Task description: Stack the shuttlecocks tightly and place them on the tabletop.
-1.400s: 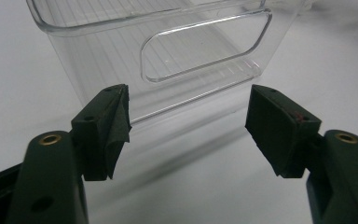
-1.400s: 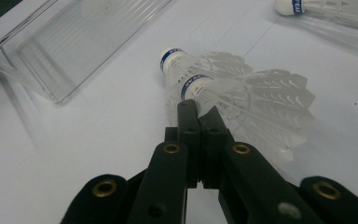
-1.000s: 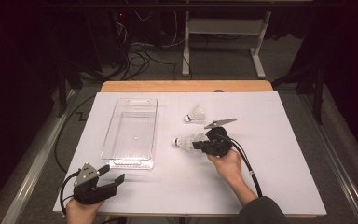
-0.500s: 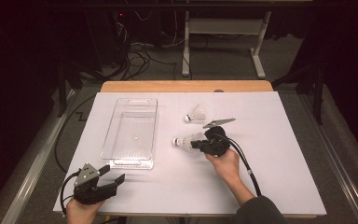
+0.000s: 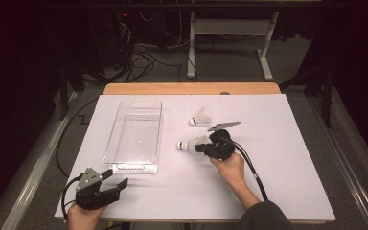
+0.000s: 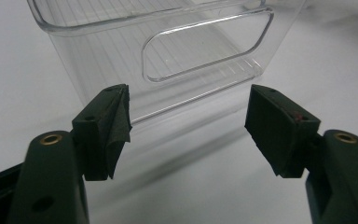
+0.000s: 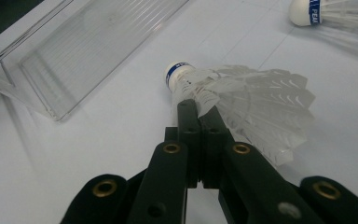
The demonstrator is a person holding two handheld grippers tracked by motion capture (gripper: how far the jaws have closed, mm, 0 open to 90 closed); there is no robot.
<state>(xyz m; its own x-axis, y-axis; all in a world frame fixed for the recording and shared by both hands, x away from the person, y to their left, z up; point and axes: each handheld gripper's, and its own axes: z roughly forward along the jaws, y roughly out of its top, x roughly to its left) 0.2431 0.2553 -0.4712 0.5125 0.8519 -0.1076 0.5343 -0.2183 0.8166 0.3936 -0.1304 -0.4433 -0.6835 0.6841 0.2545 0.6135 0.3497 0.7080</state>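
Beside the clear plastic bin (image 5: 135,135), the right gripper (image 7: 196,112) pinches a shuttlecock (image 7: 242,100) by its feathers; that thin hold may let it slip or crush. The left gripper (image 6: 189,121) waits open.

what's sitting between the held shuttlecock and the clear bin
Nothing: bare white table separates the held shuttlecock from the clear bin, as the high view shows.

White shuttlecock (image 7: 242,100), blue-banded cork; clear ribbed bin (image 5: 135,136)
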